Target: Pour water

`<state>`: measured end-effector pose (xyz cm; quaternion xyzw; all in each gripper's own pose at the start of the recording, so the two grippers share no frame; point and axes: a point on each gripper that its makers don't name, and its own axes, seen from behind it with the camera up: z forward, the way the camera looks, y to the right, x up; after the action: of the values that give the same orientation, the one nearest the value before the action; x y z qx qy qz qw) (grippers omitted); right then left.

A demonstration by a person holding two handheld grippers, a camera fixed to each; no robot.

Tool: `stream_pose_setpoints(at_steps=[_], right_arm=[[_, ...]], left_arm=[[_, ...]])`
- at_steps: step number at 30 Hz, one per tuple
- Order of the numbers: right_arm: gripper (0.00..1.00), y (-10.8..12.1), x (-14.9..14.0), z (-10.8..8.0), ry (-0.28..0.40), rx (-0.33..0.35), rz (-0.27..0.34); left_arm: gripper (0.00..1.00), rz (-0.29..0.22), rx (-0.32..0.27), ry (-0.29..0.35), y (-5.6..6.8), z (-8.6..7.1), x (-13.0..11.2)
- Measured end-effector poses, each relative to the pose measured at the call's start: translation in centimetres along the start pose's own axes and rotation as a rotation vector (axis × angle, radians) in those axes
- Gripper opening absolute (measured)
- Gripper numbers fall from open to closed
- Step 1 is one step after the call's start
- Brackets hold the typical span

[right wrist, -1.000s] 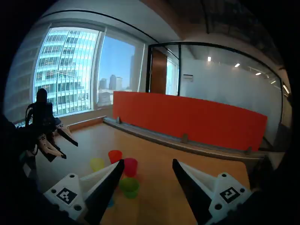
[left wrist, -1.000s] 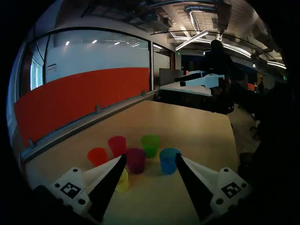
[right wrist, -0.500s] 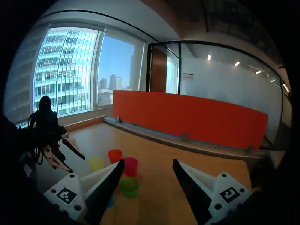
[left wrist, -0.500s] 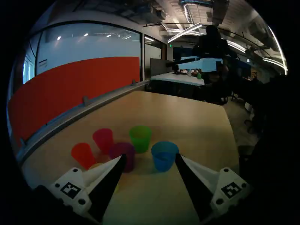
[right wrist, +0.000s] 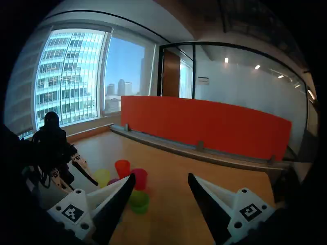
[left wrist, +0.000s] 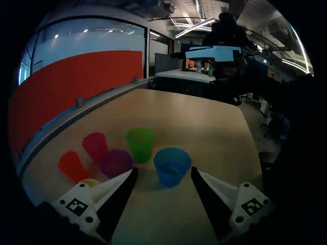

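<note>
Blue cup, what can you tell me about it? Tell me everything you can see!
The blue cup is a see-through, plastic-looking tumbler, wider at its round rim than at its base. It stands upright, mouth up, on the light wooden-looking table, right in front of the left gripper, whose open fingers point to either side of it without seeming to touch. The green cup stands just behind it, to the picture's left, with a gap between. Whether it holds water is too dim to tell.
</note>
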<state>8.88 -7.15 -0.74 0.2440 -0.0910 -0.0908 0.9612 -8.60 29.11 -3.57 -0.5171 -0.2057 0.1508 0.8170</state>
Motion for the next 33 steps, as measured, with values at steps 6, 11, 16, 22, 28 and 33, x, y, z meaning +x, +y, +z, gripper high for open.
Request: stream_pose_setpoints(at_steps=[6, 11, 16, 22, 28, 33], right_arm=[[0.99, 0.1, -0.2, 0.3, -0.004, 0.003, 0.005], [0.99, 0.3, -0.4, 0.5, -0.009, 0.002, 0.008], [0.99, 0.6, -0.8, 0.6, -0.014, -0.001, 0.010], [0.99, 0.9, -1.0, 0.7, -0.015, -0.003, 0.014], [0.99, 0.9, -1.2, 0.8, -0.018, -0.002, 0.014], [0.99, 1.0, -1.4, 0.9, -0.019, -0.002, 0.015]], left_arm=[[0.97, 0.007, -0.023, -0.025, 0.5, 1.8, -0.9], [0.97, 0.014, -0.036, -0.042, 0.8, 3.3, -1.4], [0.97, 0.014, -0.052, -0.056, 1.2, 4.5, -1.8], [0.97, 0.020, -0.060, -0.066, 1.6, 5.8, -2.0], [0.97, 0.027, -0.072, -0.073, 2.1, 6.9, -1.9], [0.97, 0.035, -0.068, -0.076, 2.0, 7.5, -1.7]])
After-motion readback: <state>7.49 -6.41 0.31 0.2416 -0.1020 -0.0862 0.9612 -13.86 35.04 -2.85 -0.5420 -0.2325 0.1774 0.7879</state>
